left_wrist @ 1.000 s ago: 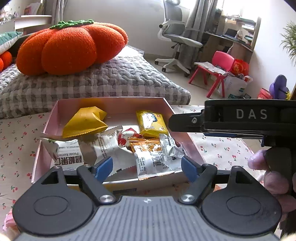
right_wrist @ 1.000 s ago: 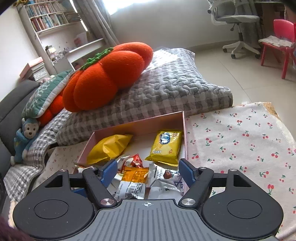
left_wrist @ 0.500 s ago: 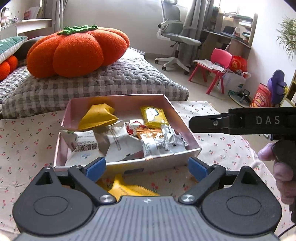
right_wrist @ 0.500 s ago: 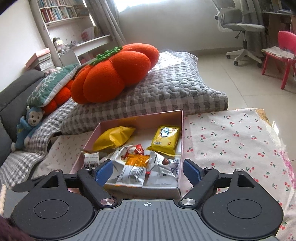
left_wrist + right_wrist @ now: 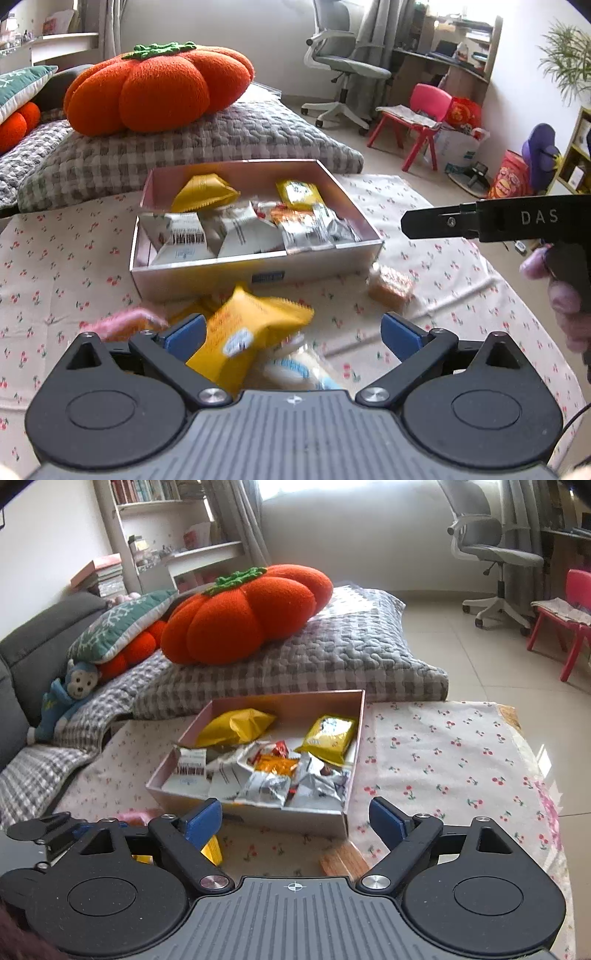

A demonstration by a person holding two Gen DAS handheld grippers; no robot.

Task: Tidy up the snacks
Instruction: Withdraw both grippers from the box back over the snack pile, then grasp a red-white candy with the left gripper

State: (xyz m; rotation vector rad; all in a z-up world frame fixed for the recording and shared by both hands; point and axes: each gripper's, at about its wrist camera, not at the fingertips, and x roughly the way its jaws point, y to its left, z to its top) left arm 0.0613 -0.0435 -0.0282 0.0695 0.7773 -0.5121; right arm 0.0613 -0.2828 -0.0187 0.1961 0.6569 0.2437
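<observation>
Left wrist view, claw: the left claw [image 5: 291,330] stands wide, its jaws having just been opening; a blurred yellow snack packet [image 5: 251,332] lies between the blue pads and close against the left one, but nothing shows it pinched, so it reads as not gripped.
Left wrist view, snacks placed: the pink box [image 5: 258,266] sits on the cherry-print cloth [image 5: 55,266] and holds a yellow triangular pouch [image 5: 203,192], a small yellow bag [image 5: 297,192] and several silver-white wrappers [image 5: 243,232].
Left wrist view, snacks loose: a pink packet [image 5: 122,323] near the left pad, a pale blue-and-white packet [image 5: 295,369] beside the yellow one, and an orange-brown wrapped snack [image 5: 389,288] just off the box's near right corner.
Left wrist view, other claw: the right claw [image 5: 436,223] reaches in from the right edge, held by a hand [image 5: 565,299].
Right wrist view, claw: the right claw [image 5: 295,818] is also wide with nothing between its pads, its jaws having just been opening.
Right wrist view, targets: the box's near wall [image 5: 280,818] lies just ahead; the orange-brown snack [image 5: 343,860] lies low between the pads, and a yellow packet corner [image 5: 212,849] shows behind the left pad.
Step in hand: likely between picks, box part-filled, loose snacks still outside it.
Next move: probably lower a claw over one loose packet, close on it, then carry it over the box wall.
</observation>
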